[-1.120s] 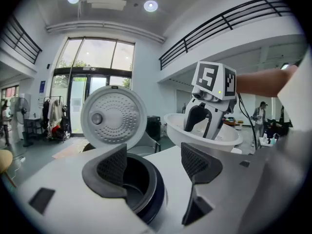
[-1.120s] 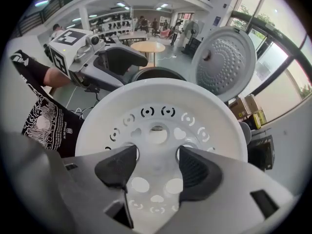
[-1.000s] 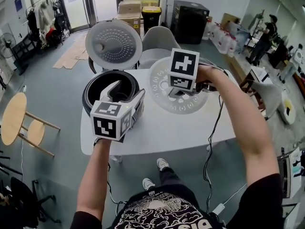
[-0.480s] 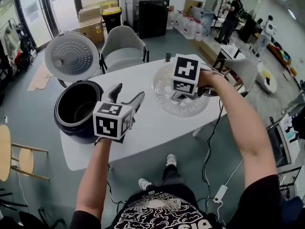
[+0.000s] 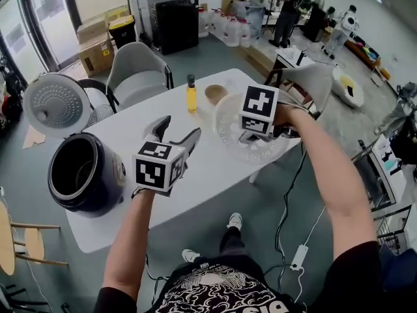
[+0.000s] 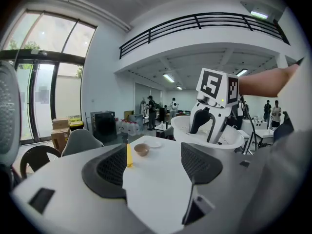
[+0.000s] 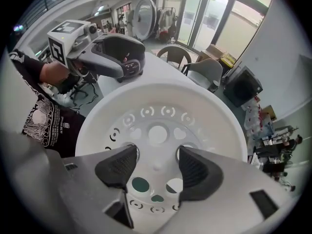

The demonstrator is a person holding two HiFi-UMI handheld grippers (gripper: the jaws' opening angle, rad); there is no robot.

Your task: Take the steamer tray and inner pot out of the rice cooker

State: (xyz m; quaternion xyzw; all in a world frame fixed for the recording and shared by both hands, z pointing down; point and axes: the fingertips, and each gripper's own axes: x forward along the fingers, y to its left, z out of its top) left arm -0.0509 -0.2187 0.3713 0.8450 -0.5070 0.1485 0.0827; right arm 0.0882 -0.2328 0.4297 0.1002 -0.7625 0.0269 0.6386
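Setting-down step, I'd judge: keep the white perforated plastic steamer tray (image 7: 161,106) level, lower it onto bare white desk (image 5: 202,175) clear of the yellow bottle (image 5: 191,95), and let go only once it's flat. R gripper (image 7: 156,165) pinches the tray's centre strip, tips thru two holes, over the desk's right end. L gripper (image 6: 153,165) is spread & empty; black rice cooker (image 5: 104,188), inner pot (image 5: 75,168) apparently inside, sits far left.

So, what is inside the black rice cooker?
Only a dark hollow shows in the black round rice cooker. Shadow covers its depth; an inner pot cannot be made out.
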